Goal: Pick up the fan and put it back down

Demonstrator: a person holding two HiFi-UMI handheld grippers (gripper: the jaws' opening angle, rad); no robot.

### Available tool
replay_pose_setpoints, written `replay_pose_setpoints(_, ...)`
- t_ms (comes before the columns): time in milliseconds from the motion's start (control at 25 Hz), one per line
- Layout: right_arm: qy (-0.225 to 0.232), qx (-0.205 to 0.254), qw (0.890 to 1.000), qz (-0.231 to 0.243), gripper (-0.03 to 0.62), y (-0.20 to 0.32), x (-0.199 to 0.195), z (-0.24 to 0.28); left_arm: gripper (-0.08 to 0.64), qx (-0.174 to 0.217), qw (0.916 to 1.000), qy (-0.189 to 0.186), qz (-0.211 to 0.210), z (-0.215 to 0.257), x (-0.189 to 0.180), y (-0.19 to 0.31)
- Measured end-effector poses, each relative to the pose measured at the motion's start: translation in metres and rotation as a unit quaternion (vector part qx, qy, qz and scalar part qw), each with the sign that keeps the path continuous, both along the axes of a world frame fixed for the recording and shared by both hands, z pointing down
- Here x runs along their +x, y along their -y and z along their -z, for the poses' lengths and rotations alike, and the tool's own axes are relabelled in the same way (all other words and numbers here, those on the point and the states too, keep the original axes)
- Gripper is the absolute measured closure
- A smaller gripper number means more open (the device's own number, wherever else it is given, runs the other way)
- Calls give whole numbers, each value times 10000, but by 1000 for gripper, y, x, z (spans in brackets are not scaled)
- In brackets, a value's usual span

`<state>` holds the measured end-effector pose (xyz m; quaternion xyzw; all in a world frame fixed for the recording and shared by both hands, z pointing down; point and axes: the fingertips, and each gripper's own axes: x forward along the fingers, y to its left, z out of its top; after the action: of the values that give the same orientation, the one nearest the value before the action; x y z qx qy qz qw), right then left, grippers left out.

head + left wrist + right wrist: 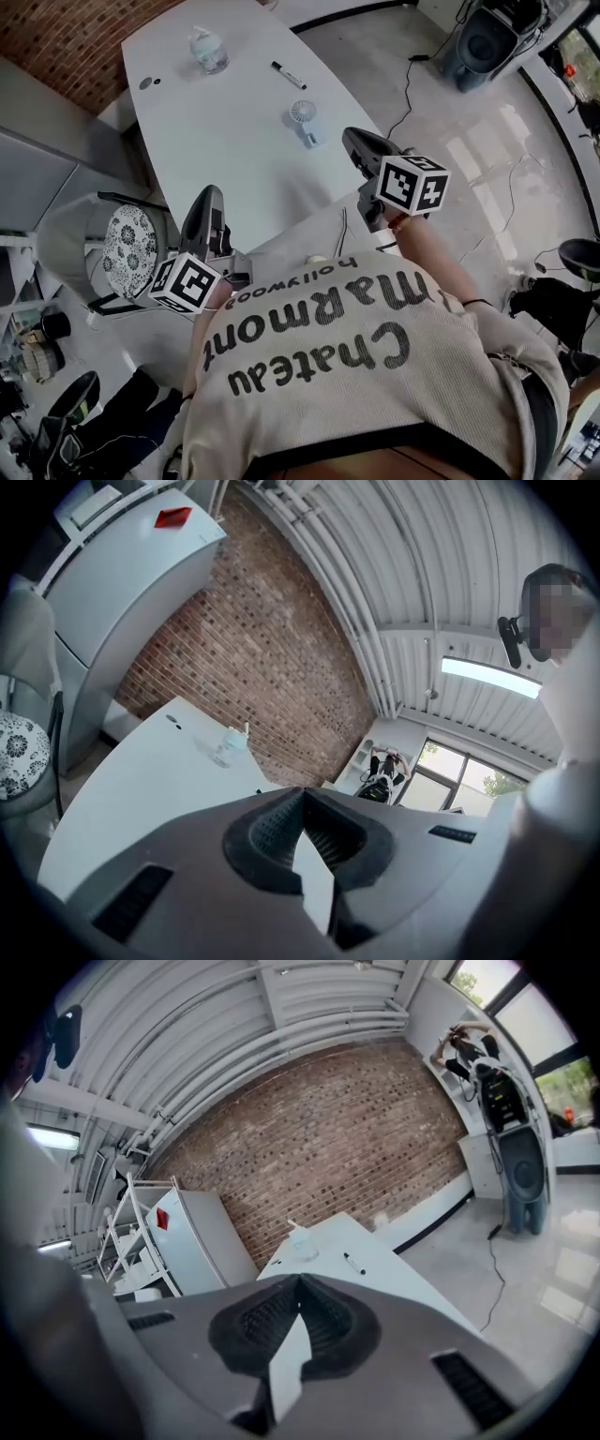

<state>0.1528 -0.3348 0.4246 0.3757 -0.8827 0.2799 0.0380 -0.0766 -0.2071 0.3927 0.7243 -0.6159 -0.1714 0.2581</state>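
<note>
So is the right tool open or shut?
Shut. In the right gripper view the right tool's jaws meet at the tips, nothing between them.

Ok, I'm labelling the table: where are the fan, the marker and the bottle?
fan (300, 114), head view, its round head.
marker (289, 76), head view, mid-barrel.
bottle (208, 52), head view, its body.

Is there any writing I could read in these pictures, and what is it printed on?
"Chateau Marmont hollywood": on the person's shirt, upside down in the head view.
Red label on the white cabinet: too small to read.
Marker cubes: square patterns only, no words.
</note>
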Motion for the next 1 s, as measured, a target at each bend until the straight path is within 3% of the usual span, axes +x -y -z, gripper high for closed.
replay_pose_setpoints(400, 23, -199, 9996, 201, 589, 60, -13, -32, 560, -116, 9980, 37, 614, -5, -21, 14)
replay_pose_setpoints(600, 1, -608, 9981, 113, 584, 81, -18, -75, 560, -395, 9947, 67, 947, -17, -37, 4)
replay_pose_setpoints(760, 92, -1006, 9948, 126, 510, 84, -28, -105, 560, -558, 9911, 65, 1210, -31, -51, -5)
replay_pose_setpoints(1000, -219, -1268, 9915, 189, 387, 86, -43, -137, 560, -668, 9875, 51, 1424, -42, -62, -17)
